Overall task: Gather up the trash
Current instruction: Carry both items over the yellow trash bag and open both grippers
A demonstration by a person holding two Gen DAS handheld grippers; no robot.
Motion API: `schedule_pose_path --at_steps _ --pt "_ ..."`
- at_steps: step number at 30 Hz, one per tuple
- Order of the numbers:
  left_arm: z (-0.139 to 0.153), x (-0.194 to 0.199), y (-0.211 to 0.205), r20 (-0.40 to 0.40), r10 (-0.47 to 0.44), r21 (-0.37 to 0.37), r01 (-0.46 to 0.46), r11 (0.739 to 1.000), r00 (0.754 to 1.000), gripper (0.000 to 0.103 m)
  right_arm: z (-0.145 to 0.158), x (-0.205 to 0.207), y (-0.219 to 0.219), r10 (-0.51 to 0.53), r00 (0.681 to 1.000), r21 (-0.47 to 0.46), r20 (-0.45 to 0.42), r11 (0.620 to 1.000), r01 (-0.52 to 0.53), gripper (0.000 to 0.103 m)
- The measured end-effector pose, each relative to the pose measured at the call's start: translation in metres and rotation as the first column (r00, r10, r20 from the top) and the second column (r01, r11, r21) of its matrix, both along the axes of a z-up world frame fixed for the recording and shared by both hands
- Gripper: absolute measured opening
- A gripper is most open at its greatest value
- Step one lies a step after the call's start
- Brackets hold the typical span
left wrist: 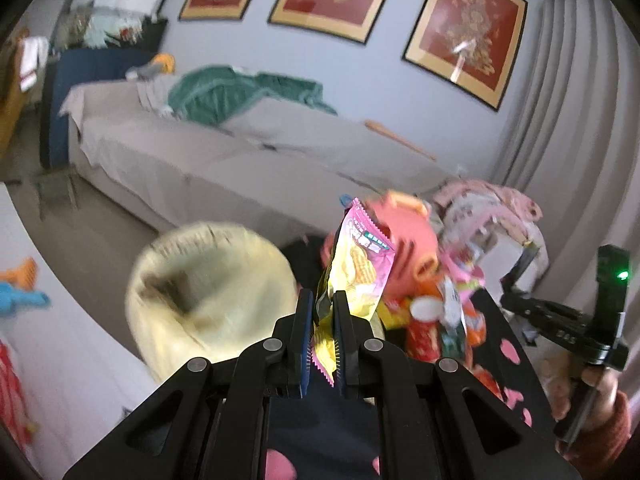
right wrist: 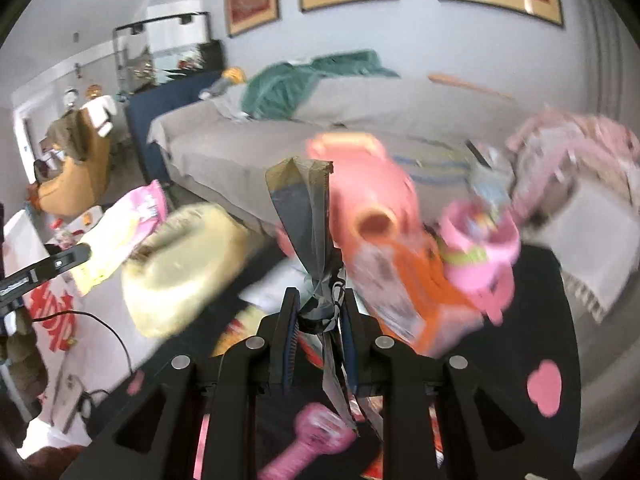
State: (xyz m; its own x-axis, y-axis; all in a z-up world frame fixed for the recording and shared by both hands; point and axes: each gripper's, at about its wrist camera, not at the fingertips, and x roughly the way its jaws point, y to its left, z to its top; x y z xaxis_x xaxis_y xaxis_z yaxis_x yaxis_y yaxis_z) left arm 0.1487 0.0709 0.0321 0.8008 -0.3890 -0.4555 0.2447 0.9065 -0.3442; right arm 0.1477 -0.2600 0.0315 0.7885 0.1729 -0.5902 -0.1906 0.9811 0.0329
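My left gripper (left wrist: 323, 322) is shut on a pink and yellow snack wrapper (left wrist: 358, 268), which stands up between its pads. My right gripper (right wrist: 319, 312) is shut on a crumpled dark grey wrapper (right wrist: 306, 216) that rises above its jaws. Both hang over a black cloth with pink spots (right wrist: 544, 388). In the left wrist view the right gripper's body (left wrist: 592, 328) shows at the right edge, held by a hand in a red sleeve (left wrist: 608, 420). The left gripper's finger (right wrist: 52, 264) with the pink wrapper (right wrist: 148, 204) shows at the left of the right wrist view.
A pale yellow soft bin (left wrist: 208, 284) sits left of the cloth. Pink toys (right wrist: 368, 184), an orange packet (right wrist: 420, 292) and a red cup (left wrist: 424, 332) crowd the cloth. A grey bed (left wrist: 224, 152) with a green blanket (left wrist: 240, 92) runs behind. A pink hairbrush (right wrist: 316, 436) lies below.
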Motion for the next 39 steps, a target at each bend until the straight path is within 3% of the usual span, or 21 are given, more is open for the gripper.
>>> schedule_pose_path --at_steps 10,16,22,28,31,33,35,37,39 --pt "0.063 0.007 0.058 0.091 0.141 0.082 -0.148 0.985 0.986 0.010 0.081 0.023 0.098 0.116 0.982 0.015 0.152 0.993 -0.120 0.019" --pt "0.065 0.023 0.076 0.036 0.165 0.120 -0.168 0.978 0.986 0.010 0.098 0.041 0.148 0.178 0.968 -0.004 0.176 0.984 -0.180 0.019" --pt "0.026 0.071 0.081 -0.106 0.196 0.115 -0.184 0.976 0.975 0.010 0.080 0.079 0.166 0.207 0.971 0.037 0.117 0.976 -0.213 0.019" --pt "-0.055 0.133 0.073 -0.294 0.188 0.105 -0.164 0.981 0.937 0.010 0.033 0.126 0.168 0.207 0.978 0.053 0.007 0.977 -0.207 0.019" --pt "-0.085 0.155 0.070 -0.345 0.136 0.051 -0.126 0.991 0.929 0.013 0.006 0.144 0.167 0.190 0.981 0.038 -0.050 0.981 -0.188 0.019" --pt "-0.104 0.170 0.068 -0.373 0.096 0.002 -0.103 0.995 0.923 0.020 -0.011 0.157 0.165 0.174 0.980 0.038 -0.091 0.984 -0.171 0.019" --pt "-0.114 0.178 0.070 -0.380 0.093 -0.013 -0.106 0.994 0.920 0.042 -0.022 0.166 0.166 0.166 0.978 0.042 -0.123 0.986 -0.162 0.019" --pt "-0.118 0.182 0.076 -0.373 0.084 -0.045 -0.108 0.993 0.924 0.049 -0.034 0.177 0.170 0.165 0.974 0.045 -0.157 0.986 -0.160 0.019" --pt "-0.117 0.180 0.085 -0.357 0.086 -0.086 -0.124 0.989 0.930 0.049 -0.043 0.186 0.178 0.177 0.966 0.042 -0.186 0.984 -0.172 0.019"
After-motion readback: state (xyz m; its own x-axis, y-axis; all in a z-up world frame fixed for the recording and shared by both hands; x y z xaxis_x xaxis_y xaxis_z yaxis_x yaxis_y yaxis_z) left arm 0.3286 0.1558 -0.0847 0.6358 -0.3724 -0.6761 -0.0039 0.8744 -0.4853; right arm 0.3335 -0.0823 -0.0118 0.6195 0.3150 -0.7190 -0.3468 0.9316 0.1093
